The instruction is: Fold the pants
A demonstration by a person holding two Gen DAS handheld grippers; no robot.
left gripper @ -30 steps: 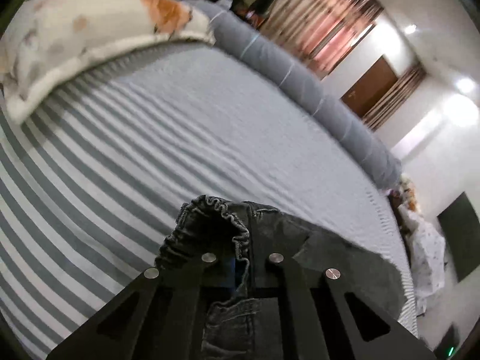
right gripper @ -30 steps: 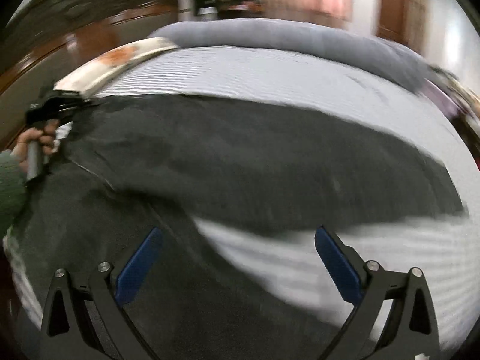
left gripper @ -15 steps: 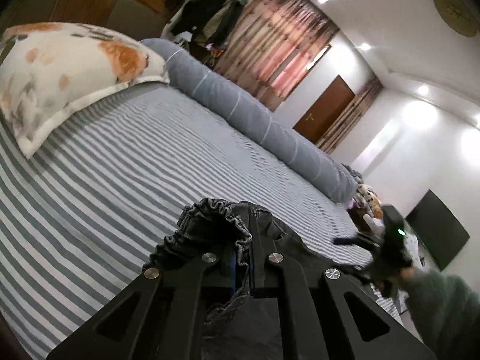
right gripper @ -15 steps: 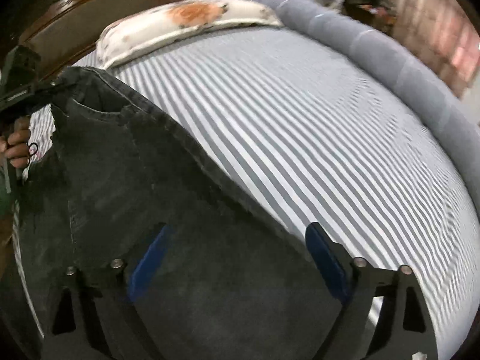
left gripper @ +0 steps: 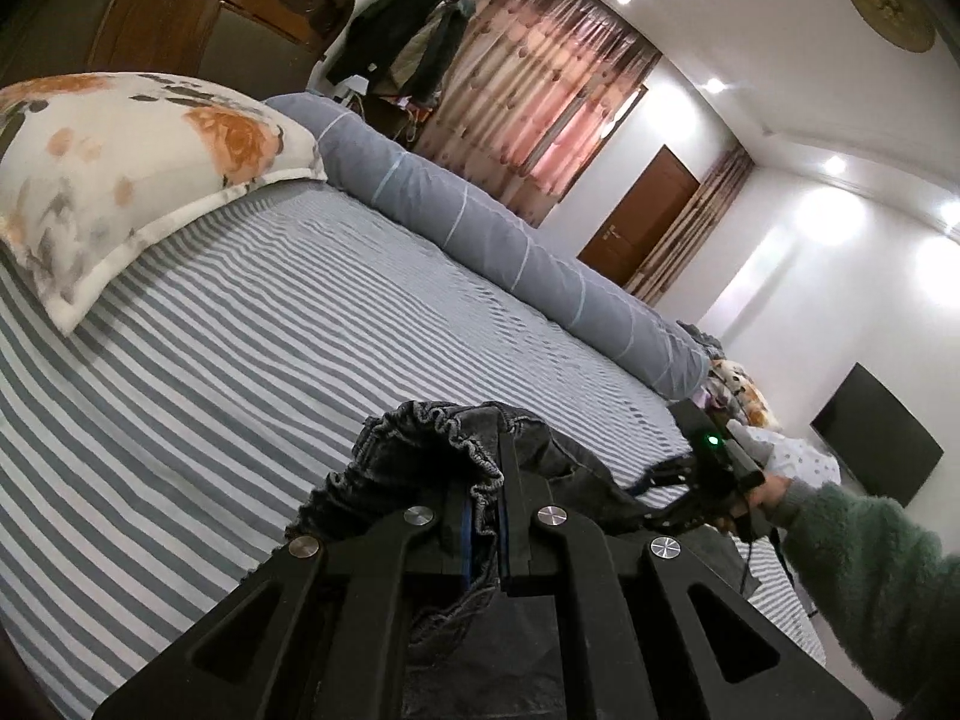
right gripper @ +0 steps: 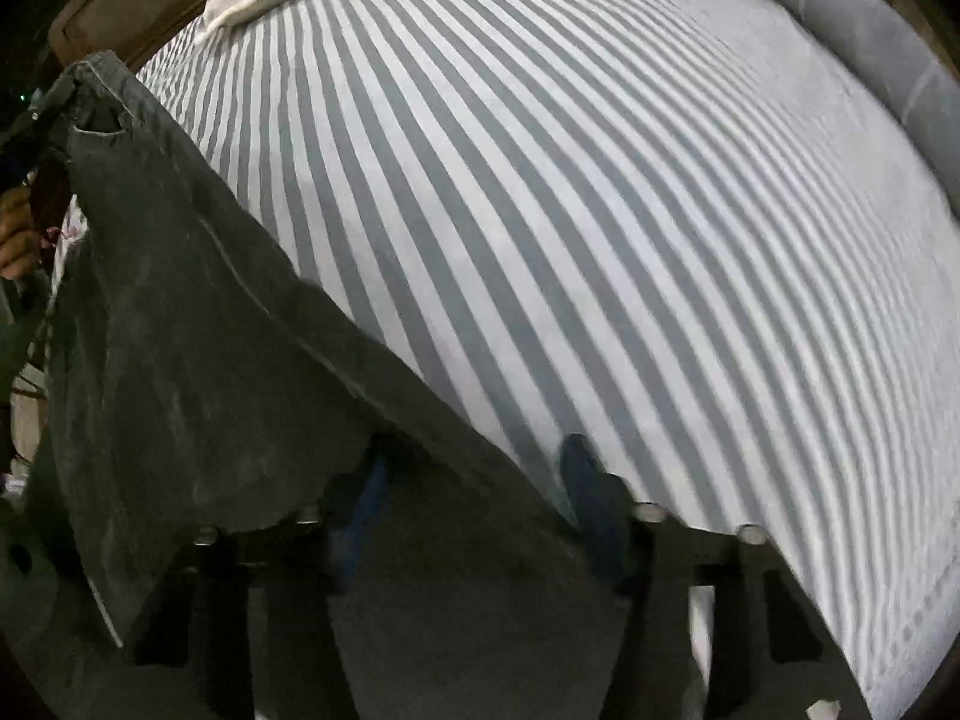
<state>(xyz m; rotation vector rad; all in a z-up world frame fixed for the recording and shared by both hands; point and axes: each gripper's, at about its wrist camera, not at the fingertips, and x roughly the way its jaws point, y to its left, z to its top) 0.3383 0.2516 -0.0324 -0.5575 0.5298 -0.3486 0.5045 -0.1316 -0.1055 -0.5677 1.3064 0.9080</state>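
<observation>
The dark grey denim pants [left gripper: 432, 444] hang lifted above the striped bed [left gripper: 240, 360]. My left gripper [left gripper: 483, 546] is shut on their gathered elastic waistband. In the right wrist view the pants [right gripper: 198, 324] stretch from the far left corner down across my right gripper [right gripper: 474, 480]. Its blue pads [right gripper: 585, 468] stand apart, with the fabric edge lying between and over them. The right gripper also shows in the left wrist view [left gripper: 708, 468], held by a hand in a green sleeve at the pants' far edge.
A floral pillow [left gripper: 120, 168] lies at the head of the bed by the wooden headboard [left gripper: 180, 18]. A long grey bolster [left gripper: 510, 252] runs along the far side. A door [left gripper: 636, 222], curtains and a dark screen [left gripper: 876, 450] stand beyond.
My right gripper has come in low to the pants' edge and its jaws have narrowed around the fabric. My left gripper has tilted up with the waistband still held.
</observation>
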